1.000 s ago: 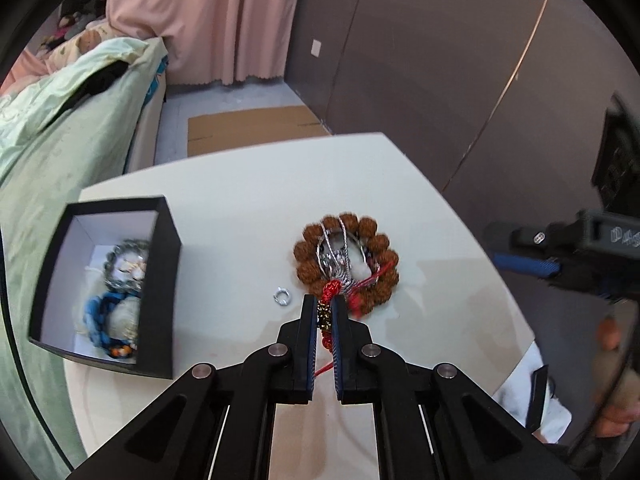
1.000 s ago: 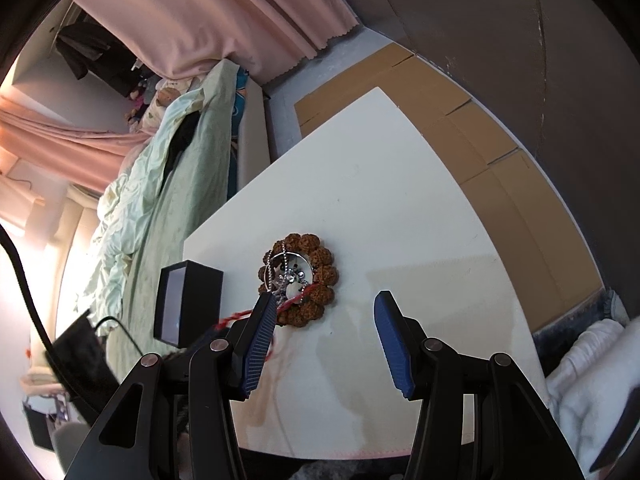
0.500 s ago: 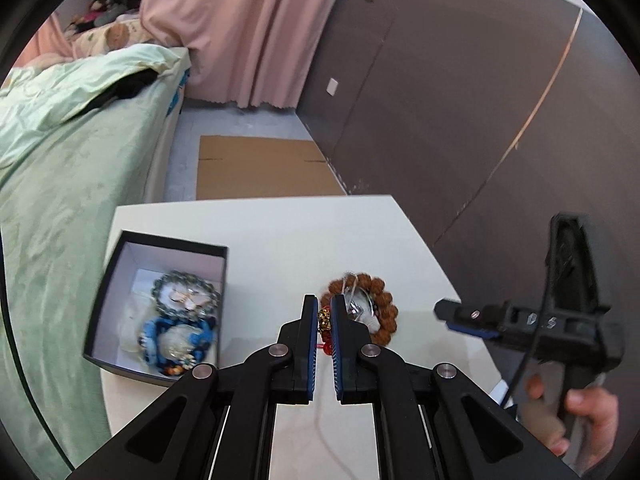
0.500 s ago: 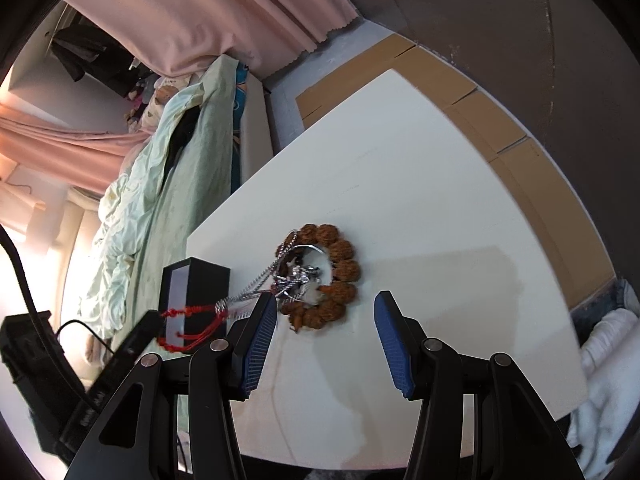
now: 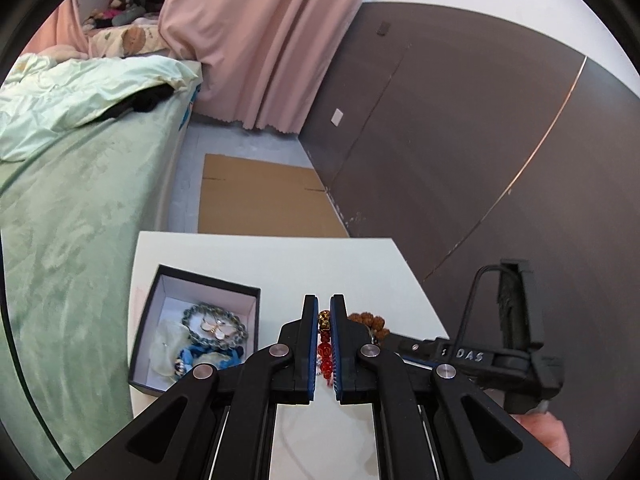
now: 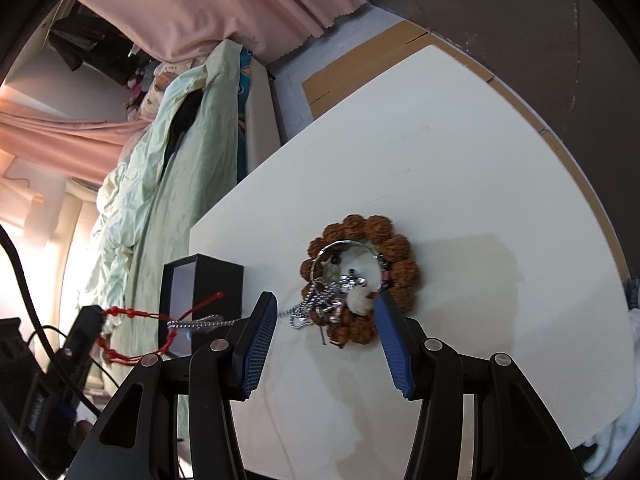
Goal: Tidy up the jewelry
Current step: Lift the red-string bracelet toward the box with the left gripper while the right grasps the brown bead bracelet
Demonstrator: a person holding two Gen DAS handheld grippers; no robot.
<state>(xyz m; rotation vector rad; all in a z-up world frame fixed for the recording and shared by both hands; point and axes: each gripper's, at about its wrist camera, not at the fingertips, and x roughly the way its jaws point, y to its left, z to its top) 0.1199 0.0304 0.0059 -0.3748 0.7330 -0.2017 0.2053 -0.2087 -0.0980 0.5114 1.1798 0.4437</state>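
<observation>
The left gripper (image 5: 324, 322) is squeezed tight on a red bead string (image 5: 325, 354). Most of the string hides between its fingers. In the right wrist view the red string hangs in the air, and a silver chain (image 6: 200, 323) runs from it to the tangle ahead. The right gripper (image 6: 324, 320) is spread wide and holds nothing. Just in front of it lies a brown bead bracelet (image 6: 394, 248) on the white table (image 6: 460, 160). The small things inside that ring are hard to make out. A black box (image 5: 208, 284) with bracelets sits left of the left gripper.
</observation>
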